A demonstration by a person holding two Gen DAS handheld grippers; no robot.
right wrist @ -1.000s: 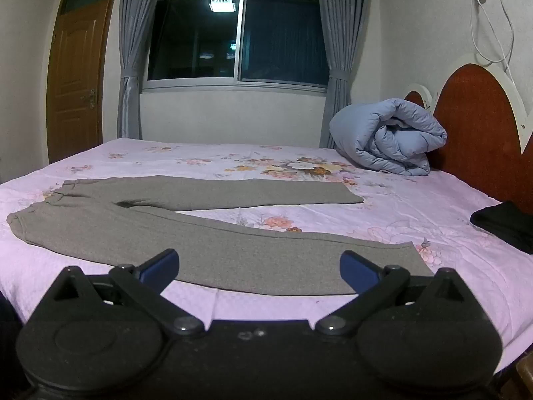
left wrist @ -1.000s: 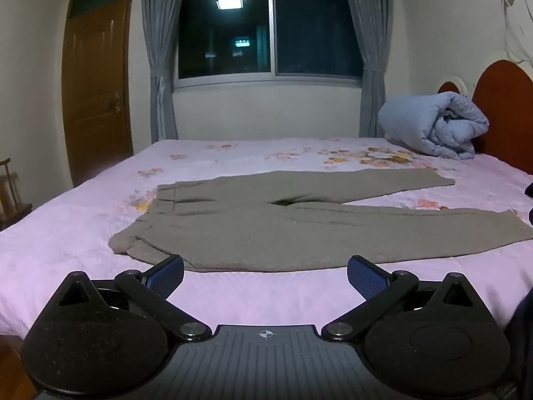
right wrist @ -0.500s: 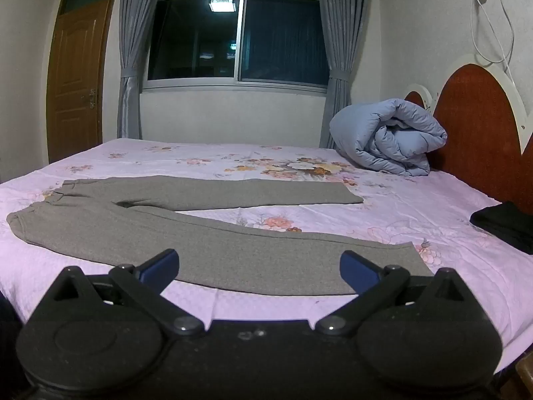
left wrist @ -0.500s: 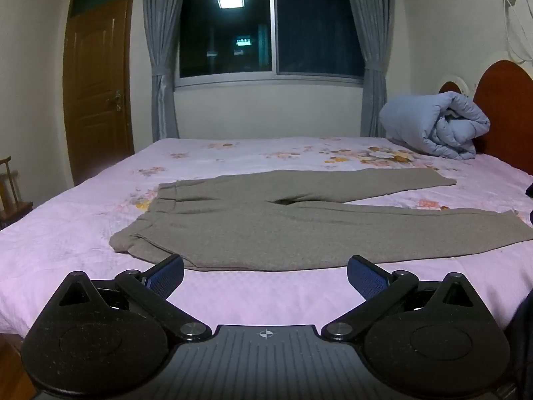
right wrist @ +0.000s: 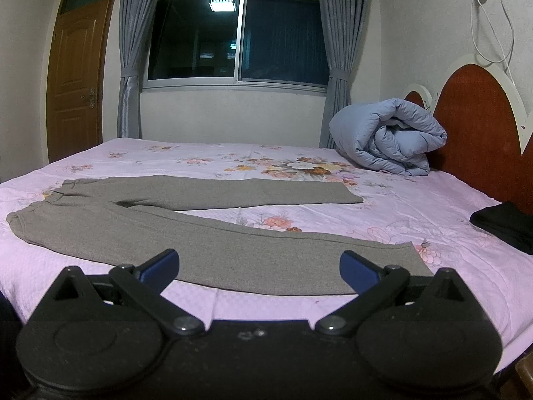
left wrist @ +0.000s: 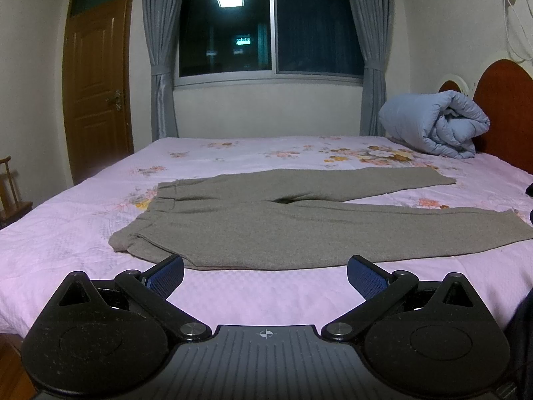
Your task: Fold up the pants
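Grey-brown pants (left wrist: 253, 226) lie flat on the pink floral bed, waistband to the left and both legs spread apart toward the right. They also show in the right wrist view (right wrist: 206, 233). My left gripper (left wrist: 265, 275) is open and empty, just short of the near edge of the pants by the waist end. My right gripper (right wrist: 259, 268) is open and empty, at the near edge of the near leg toward its cuff (right wrist: 413, 260).
A rolled blue duvet (right wrist: 386, 136) lies by the red headboard (right wrist: 479, 133) at the far right. A dark garment (right wrist: 506, 226) lies on the bed's right side. A wooden door (left wrist: 96, 90) and a chair (left wrist: 13, 193) stand left; a curtained window is behind.
Both grippers have drifted very slightly; the pants have not moved and both grippers stay open.
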